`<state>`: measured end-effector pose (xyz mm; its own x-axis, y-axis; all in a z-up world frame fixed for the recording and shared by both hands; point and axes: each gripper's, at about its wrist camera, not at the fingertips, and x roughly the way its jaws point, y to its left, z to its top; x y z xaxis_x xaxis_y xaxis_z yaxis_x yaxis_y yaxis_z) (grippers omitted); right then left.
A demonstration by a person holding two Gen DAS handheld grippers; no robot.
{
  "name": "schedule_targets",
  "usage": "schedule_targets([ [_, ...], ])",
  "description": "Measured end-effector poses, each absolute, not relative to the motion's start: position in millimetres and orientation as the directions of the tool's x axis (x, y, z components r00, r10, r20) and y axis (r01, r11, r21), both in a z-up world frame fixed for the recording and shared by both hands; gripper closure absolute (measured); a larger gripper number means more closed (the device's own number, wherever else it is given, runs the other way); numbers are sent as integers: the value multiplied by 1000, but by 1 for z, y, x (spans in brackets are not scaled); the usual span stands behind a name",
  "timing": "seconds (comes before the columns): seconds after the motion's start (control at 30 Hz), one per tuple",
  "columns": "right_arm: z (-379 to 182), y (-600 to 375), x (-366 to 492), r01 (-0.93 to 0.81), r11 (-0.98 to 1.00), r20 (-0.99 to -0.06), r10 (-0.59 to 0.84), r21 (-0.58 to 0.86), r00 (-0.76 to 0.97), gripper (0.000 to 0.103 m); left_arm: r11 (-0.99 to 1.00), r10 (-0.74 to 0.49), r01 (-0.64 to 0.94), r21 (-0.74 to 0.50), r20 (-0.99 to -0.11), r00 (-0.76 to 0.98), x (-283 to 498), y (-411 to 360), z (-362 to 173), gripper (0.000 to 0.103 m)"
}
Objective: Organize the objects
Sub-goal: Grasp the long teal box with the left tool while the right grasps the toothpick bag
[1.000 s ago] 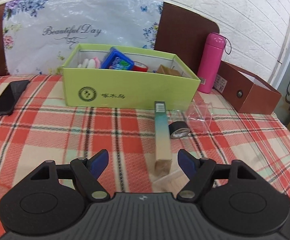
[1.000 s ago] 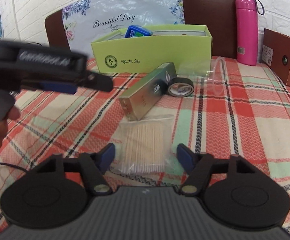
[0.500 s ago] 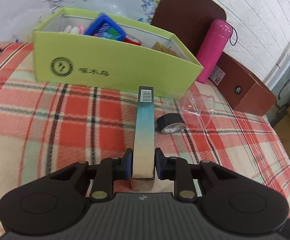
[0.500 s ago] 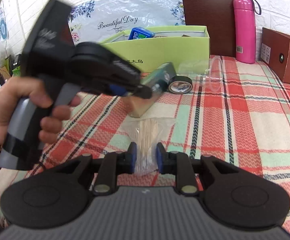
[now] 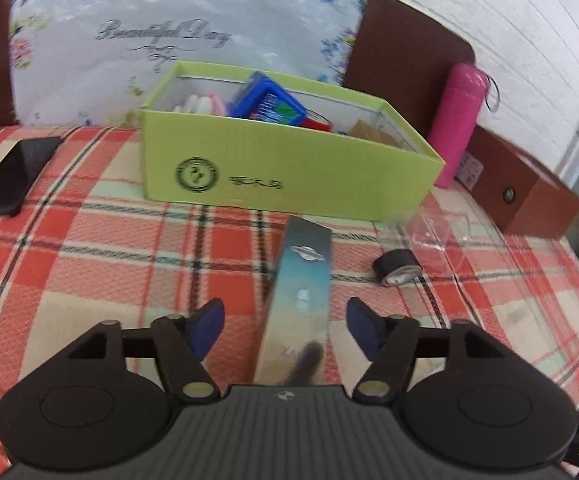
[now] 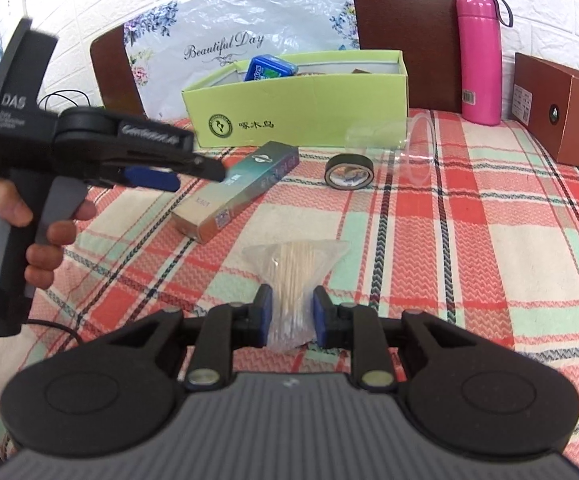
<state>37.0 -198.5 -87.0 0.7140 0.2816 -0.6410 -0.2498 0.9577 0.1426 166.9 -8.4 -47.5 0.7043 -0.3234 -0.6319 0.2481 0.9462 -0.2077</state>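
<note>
1 box (image 6: 297, 104), 1 tape (image 6: 348, 172), 1 flask (image 6: 479, 56).

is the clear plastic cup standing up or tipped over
Tipped over. The clear cup lies on its side on the tablecloth, its round rim facing sideways.

Left wrist view is smearing with motion blur: the print on the green box (image 5: 289, 176) ahead of the fingers is reading as illegible strokes. The near end of the long teal carton (image 5: 301, 312), lying between the spread fingers, is disappearing behind the left gripper (image 5: 283, 320) body. The box wall is hiding the lower parts of its contents; only the blue tin (image 5: 267, 100) is identifiable. The clear cup (image 5: 437, 232), beyond the right finger, is barely resolving. In the right wrist view, the toothpick bag (image 6: 291, 280) is partly covered by the pads (image 6: 263, 314) pinching it; the holding hand (image 6: 17, 224) is running off the left edge.
</note>
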Motion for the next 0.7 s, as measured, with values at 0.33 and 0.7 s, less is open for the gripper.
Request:
schedule_targets([
  [0.33, -87, -194, 40, -258, 959, -646, 268, 112, 715, 63, 949, -294, 287, -127, -678, 674, 184, -22, -65, 57],
  [0.7, -96, -187, 47, -273, 957, -671, 266, 98, 692, 73, 956, -246, 288, -51, -675, 696, 188, -33, -70, 53],
])
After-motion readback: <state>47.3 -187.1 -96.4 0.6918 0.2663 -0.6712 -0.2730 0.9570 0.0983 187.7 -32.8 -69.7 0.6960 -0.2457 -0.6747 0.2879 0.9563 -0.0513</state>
